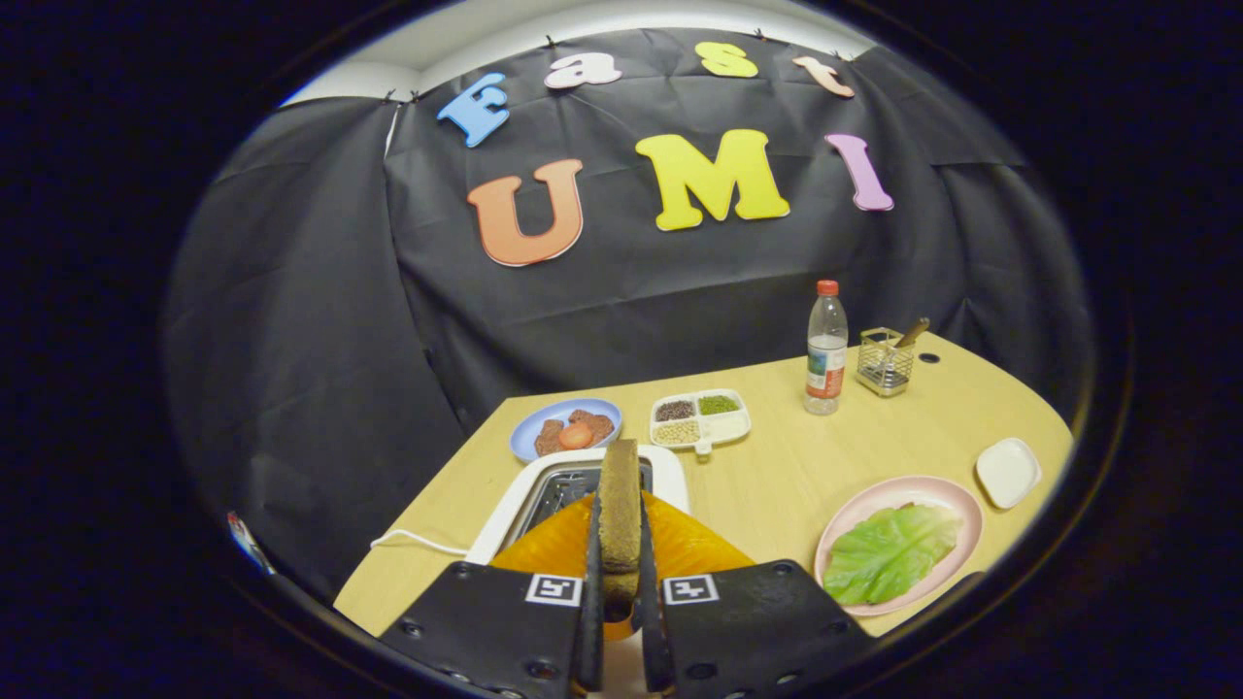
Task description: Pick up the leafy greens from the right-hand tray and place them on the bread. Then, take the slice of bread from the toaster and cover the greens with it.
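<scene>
Tool (619, 582) is pinching the slice of bread (619, 505) edge-on, both fingers pressed on its flat sides, slice standing upright between them and sticking out past the tips.

Directly under and just ahead of the fingers: white toaster (583, 481), slots visible beyond the slice, its white cable (418, 542) trailing off to the tool's left across the tabletop (777, 466). An orange-yellow piece (680, 549) sits between tool and toaster, spreading to both sides of the fingers; can't tell what it is.

Leafy greens (889, 551) lie flat on a pink plate (947, 495), to the right of the tool and well apart from it. The leaf covers most of the plate's near half. No bread visible under the leaf from here, can't confirm.

Beyond the toaster: blue plate (544, 422) with brown pieces and a round orange-red slice (576, 435) on top. Just right of that, a white divided dish (701, 420) with grains or seeds in its compartments, dark, green and pale.

Further out to the right: clear bottle (826, 349) with red cap, upright. Beside it a wire mesh holder (885, 361) with a wooden handle leaning out of it. Small white dish (1008, 472) sits beyond the pink plate, near the tabletop's right edge, nothing seen in it.
</scene>
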The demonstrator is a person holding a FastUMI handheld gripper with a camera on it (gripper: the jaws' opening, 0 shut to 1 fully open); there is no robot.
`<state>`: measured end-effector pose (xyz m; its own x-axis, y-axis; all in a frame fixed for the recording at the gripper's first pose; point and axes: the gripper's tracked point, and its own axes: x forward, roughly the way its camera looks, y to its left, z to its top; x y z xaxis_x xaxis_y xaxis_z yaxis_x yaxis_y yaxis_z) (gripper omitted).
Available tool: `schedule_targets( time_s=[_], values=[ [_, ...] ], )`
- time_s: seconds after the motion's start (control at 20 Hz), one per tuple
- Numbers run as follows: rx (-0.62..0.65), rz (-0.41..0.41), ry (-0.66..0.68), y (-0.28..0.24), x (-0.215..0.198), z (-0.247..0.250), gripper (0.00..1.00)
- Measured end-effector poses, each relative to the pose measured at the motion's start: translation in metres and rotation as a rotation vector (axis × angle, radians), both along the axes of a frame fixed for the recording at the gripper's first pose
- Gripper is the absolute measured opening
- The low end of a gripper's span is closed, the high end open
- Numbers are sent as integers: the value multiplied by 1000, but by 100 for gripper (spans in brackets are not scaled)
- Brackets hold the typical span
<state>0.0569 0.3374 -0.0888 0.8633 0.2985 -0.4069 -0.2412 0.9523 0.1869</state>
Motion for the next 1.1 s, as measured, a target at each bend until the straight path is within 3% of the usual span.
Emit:
schedule_targets(
  time_s=[0.05,0.7,0.9,1.1],
  values=[
    [13,14,-3,3,1,2,9],
    [289,48,-160,-53,-28,105,8],
    [272,-4,-220,-116,-22,123,8],
    [227,-83,-207,-180,-9,89,8]
  ],
)
